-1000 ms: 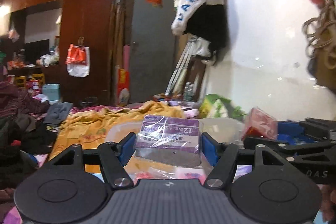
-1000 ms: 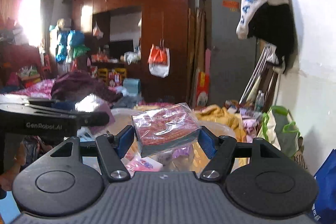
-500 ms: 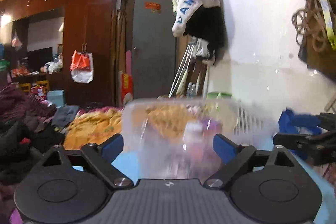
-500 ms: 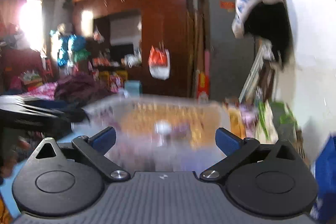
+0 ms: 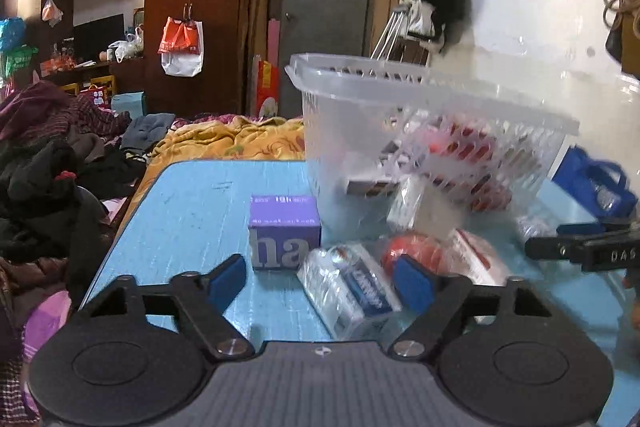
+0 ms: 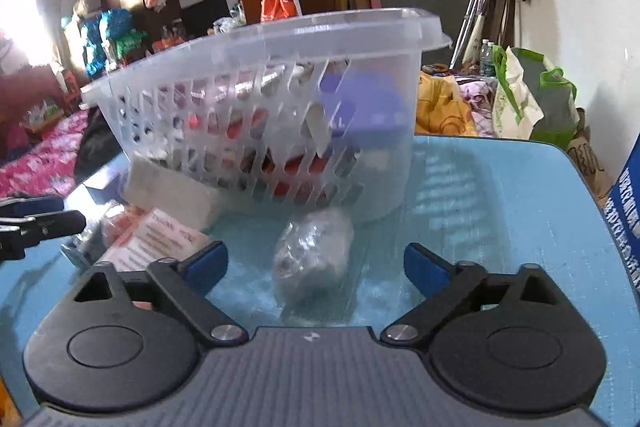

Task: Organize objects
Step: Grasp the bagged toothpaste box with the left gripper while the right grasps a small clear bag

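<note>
A clear slatted basket [image 5: 400, 131] [image 6: 260, 107] stands on the blue table [image 5: 192, 211] [image 6: 500, 195] with red and purple packs inside. My left gripper [image 5: 320, 283] hangs low over the table with its jaws closing. A blue-and-white wrapped pack [image 5: 352, 295] lies between them, and the pads do not press on it. A purple box [image 5: 284, 231] stands just beyond. My right gripper [image 6: 316, 267] is closing too, around a clear-wrapped packet [image 6: 312, 255] that lies untouched on the table.
Loose packs lie before the basket: a red one [image 5: 408, 251], a pink-and-white one [image 6: 156, 239] and a white box [image 6: 172, 187]. Clothes are heaped at the left [image 5: 48, 179]. A green bag [image 6: 532, 107] stands past the table's far edge.
A second ago each gripper held a wrapped box above the basket. Both let go, their jaws spread, and both sank to table level in front of the basket.
</note>
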Demonstrator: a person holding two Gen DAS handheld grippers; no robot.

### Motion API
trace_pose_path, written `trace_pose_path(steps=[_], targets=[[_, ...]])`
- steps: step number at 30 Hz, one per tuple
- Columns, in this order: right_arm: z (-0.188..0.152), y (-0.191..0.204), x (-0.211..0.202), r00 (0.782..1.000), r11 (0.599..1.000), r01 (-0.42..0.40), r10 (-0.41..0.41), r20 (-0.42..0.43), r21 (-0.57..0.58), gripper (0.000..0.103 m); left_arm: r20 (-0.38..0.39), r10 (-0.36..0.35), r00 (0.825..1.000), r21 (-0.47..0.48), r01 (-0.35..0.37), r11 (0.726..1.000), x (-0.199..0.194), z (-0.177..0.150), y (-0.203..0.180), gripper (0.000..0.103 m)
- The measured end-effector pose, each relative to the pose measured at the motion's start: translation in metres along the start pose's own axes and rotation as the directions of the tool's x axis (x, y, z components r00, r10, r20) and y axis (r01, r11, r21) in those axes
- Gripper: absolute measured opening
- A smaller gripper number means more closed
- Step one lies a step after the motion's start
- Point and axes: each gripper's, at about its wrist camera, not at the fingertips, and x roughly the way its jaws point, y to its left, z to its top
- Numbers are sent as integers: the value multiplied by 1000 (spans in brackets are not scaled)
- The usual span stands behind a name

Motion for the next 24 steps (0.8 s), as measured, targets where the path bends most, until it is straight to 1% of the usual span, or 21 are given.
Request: trace_pose_path(steps=[1, 5, 7, 8, 10, 11, 12, 14, 15, 17, 18, 19, 21, 23, 24], targets=[[0, -3, -2, 1000, 1000, -4, 4, 6, -4, 87, -3, 1, 1000, 2, -1, 1000, 0, -2, -1, 75], [1, 1, 0, 1000, 1000, -4, 3, -14, -27, 85, -16, -7, 1000, 8, 8, 1000, 0, -6, -6, 75], [3, 5, 4, 1000, 999, 9, -10, -19, -41, 78, -25, 3, 1000, 34, -2, 999, 4, -8, -13, 75], [2, 6, 4, 1000, 999, 10, -11, -21, -49, 76, -30, 9, 1000, 45, -8, 999, 5, -10, -16, 75], [1, 7, 4, 1000, 998, 9, -10, -26, -57, 69, -31, 16, 999, 44, -15, 999, 7, -11, -18, 74], [1, 7, 4, 1000, 998, 7, -9, -26, -56, 68, -26, 17, 1000, 35, -16, 999, 6, -11, -17, 73], [1, 6, 3, 1000, 999, 3, -4, -25, -51, 66, -22, 19, 1000, 30, -18, 999, 5, -12, -17, 72], [2, 4, 4, 1000, 999, 1, -2, -25, -38, 58, -21, 17, 1000, 31, -17, 999, 5, -12, -18, 65], [2, 2, 4, 1000, 1000, -1, 1, -24, -31, 54, -20, 12, 1000, 31, -11, 999, 5, -12, -18, 59], [2, 1, 4, 1000, 1000, -7, 7, -26, -24, 50, -16, 1, 1000, 28, 0, 1000, 4, -13, -17, 56], [1, 1, 3, 1000, 1000, 2, -2, -26, -22, 47, -18, -6, 1000, 27, 6, 1000, 5, -13, -17, 51], [2, 1, 3, 1000, 1000, 9, -9, -24, -25, 47, -23, -11, 1000, 25, 12, 1000, 6, -13, -16, 46], [2, 3, 3, 1000, 999, 16, -17, -26, -38, 47, -34, -17, 999, 26, 18, 1000, 8, -12, -17, 46], [1, 5, 3, 999, 998, 24, -25, -25, -50, 47, -53, -7, 999, 49, 10, 999, 10, -12, -20, 46], [1, 6, 3, 999, 998, 29, -31, -25, -57, 47, -49, 0, 999, 55, 3, 999, 9, -12, -22, 46]])
